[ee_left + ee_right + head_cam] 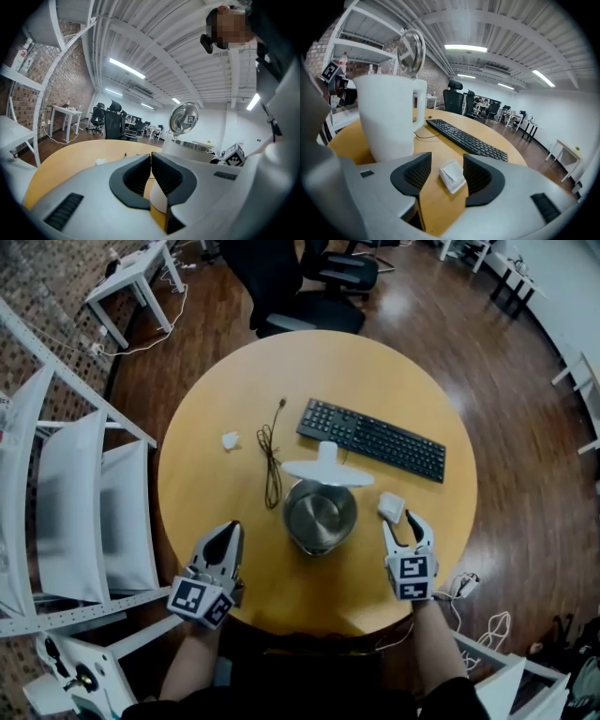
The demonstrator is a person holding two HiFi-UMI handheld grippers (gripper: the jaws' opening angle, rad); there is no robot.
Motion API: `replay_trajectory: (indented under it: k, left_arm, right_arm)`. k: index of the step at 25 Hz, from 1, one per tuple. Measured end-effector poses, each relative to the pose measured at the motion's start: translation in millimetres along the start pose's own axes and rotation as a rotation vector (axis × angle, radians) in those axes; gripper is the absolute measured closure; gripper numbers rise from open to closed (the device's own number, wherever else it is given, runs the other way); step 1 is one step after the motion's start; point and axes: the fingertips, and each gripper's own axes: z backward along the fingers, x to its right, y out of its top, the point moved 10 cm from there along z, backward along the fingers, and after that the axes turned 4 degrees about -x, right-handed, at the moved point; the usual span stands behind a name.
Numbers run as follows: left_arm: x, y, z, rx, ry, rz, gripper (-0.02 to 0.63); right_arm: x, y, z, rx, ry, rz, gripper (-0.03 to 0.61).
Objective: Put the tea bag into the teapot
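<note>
Round wooden table [206,474] seen from above, bearing the white teapot [289,514] near its front middle, with the lid [326,470] swung up and the steel-lined mouth open. A black keyboard [372,439] lay behind it and a dark cable [272,465] to its left. The right gripper [404,523] was the nearer of the two to the task's thing. It pointed down and forward at the table, and its jaws stood moderately apart, one on each side of the tea bag [453,176]. The pads did not yet appear to press on the bag. The tea bag lay flat on the table just right of the teapot, directly ahead of and between these jaws. Its long axis ran roughly along the gripper's own pointing line, so the jaws spanned its short width. The left gripper [225,532] hung at the table's front edge, left of the teapot and well apart from the tea bag. Its jaws were closed together on nothing. The tea bag was a small white oblong sachet, thin, with layered folded edges showing. No string or tag could be made out.
</note>
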Motion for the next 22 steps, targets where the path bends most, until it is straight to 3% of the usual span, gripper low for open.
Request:
replay_trajectory:
  k: [8, 12, 22]
  left_arm:
    - [0, -13, 13, -0.061, 0.078, 0.025, 0.612]
    - [-2, -16, 17, -0.056, 0.078, -0.001, 0.612]
    - [0, -23, 31, -0.059, 0.102, 0.036, 0.612]
  right_arm:
    - [7, -19, -52, -0.171, 0.025, 0.048, 0.308]
    - [7, -20, -70, -0.211, 0.033, 0.062, 0.232]
    - [8, -20, -94, -0.219, 0.018, 0.029, 0.230]
